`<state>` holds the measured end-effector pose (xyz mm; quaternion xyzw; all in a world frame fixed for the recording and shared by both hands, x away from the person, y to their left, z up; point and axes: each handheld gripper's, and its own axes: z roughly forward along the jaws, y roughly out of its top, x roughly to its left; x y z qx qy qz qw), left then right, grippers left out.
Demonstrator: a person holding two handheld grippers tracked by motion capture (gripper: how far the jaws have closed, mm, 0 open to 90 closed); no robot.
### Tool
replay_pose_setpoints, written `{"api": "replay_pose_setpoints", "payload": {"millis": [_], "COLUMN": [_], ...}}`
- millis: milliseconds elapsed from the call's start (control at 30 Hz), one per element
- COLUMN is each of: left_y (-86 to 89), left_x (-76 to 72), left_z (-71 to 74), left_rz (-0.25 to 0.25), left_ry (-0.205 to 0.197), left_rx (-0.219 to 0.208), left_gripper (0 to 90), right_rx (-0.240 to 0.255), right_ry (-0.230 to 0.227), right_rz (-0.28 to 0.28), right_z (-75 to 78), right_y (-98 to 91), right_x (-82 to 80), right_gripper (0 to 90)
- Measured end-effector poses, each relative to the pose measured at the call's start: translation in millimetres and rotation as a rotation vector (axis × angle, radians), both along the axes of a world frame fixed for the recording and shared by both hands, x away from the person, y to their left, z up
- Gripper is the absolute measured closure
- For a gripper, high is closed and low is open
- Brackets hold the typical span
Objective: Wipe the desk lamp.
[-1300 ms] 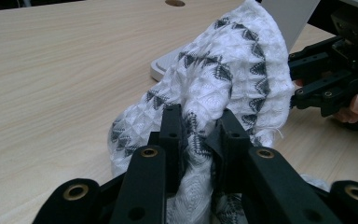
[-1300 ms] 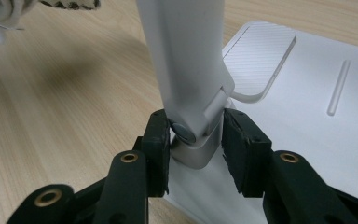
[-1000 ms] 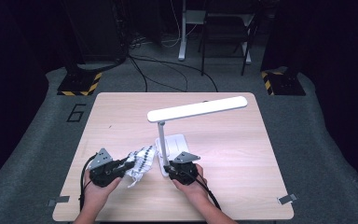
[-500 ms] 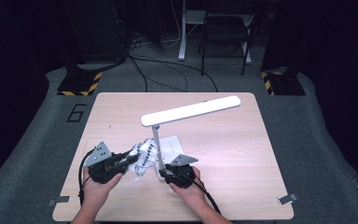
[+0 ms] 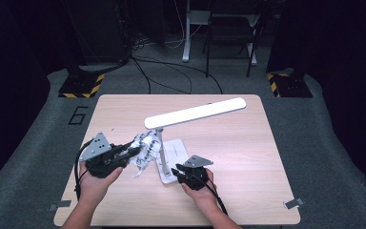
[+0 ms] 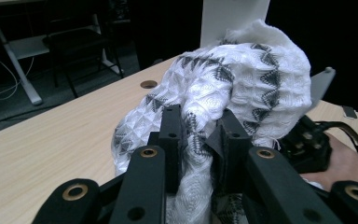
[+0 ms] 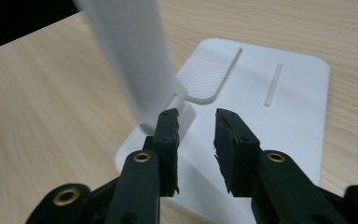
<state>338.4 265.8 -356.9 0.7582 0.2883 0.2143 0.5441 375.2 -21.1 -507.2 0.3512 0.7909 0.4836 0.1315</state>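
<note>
High view: our left gripper (image 5: 132, 151) clamps a white patterned cloth (image 5: 145, 149) and lifts it beside the desk lamp's (image 5: 194, 113) post. Our right gripper (image 5: 175, 172) hovers over the lamp base (image 5: 174, 151), jaws apart with nothing between them, having just been closing. Compared with a second ago, the cloth sits higher against the post. Beneath the grippers lies a pale wooden table (image 5: 248, 162); beyond, grey carpet and dark room.

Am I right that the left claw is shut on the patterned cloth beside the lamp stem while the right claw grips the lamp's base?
Not quite. The right claw grips nothing: the right gripper view shows its jaws apart over the lamp base. The left claw is shut on the patterned cloth.
</note>
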Motion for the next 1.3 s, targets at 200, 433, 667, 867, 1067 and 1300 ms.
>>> {"api": "replay_pose_setpoints", "payload": {"millis": [200, 433, 667, 867, 1067, 1300], "left_y": [-4.3, -8.5, -15.0, -20.3, -23.3, -27.0], "left_x": [2.9, 5.6, 6.8, 7.4, 11.2, 11.9], "left_z": [8.0, 11.6, 20.8, 29.8, 42.0, 45.6], "left_rz": [-0.002, -0.017, -0.028, -0.035, -0.033, -0.039], "left_ry": [-0.009, -0.012, -0.024, -0.037, -0.078, -0.085], "left_rx": [0.008, 0.01, 0.013, 0.014, 0.024, 0.03], "left_gripper": [75.3, 75.4, 75.3, 75.3, 75.3, 75.3], "right_rx": [-0.008, -0.014, -0.058, -0.062, -0.045, -0.044], "right_ry": [0.042, 0.049, 0.024, 0.019, 0.03, 0.038], "right_rz": [-0.046, -0.046, -0.039, -0.043, -0.025, -0.016], "right_z": [-4.2, -10.9, -14.3, -14.6, -15.3, -15.2], "right_y": [6.7, 17.2, 26.7, 28.6, 29.7, 29.4], "right_x": [20.0, 30.1, 28.4, 26.4, 25.5, 25.9], "right_gripper": [70.6, 75.2, 77.0, 81.5, 89.9, 90.0]}}
